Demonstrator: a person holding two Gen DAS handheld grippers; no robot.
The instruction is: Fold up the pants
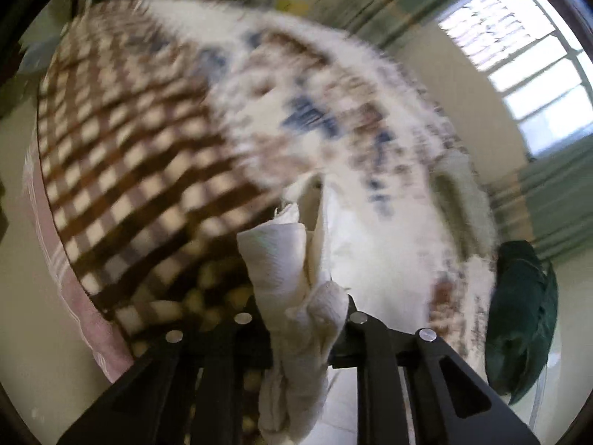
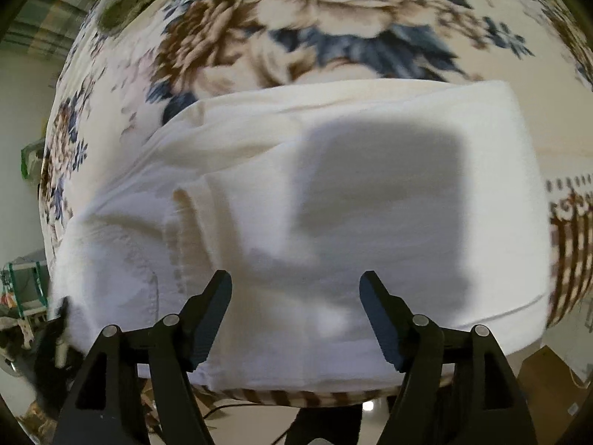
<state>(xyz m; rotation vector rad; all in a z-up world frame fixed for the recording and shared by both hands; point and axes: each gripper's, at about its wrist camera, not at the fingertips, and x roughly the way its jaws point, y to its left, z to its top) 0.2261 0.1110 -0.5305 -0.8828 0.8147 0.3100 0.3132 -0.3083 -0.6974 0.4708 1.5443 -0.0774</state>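
Note:
The white pants (image 2: 333, 200) lie partly folded on a floral blanket (image 2: 296, 29) over the bed. My right gripper (image 2: 295, 285) is open and empty, hovering just above the near part of the pants, with its shadow on the cloth. My left gripper (image 1: 300, 319) is shut on a bunched end of the white pants (image 1: 296, 296) and holds it lifted above the bed; the view is blurred by motion. The left gripper also shows dimly at the left edge of the right wrist view (image 2: 55, 326).
A brown checked sheet (image 1: 122, 155) covers the bed beside the floral blanket (image 1: 333, 111). A dark green object (image 1: 522, 315) hangs at the bed's right side. A window (image 1: 519, 55) with green curtains is beyond. A cardboard box (image 2: 548, 382) sits on the floor.

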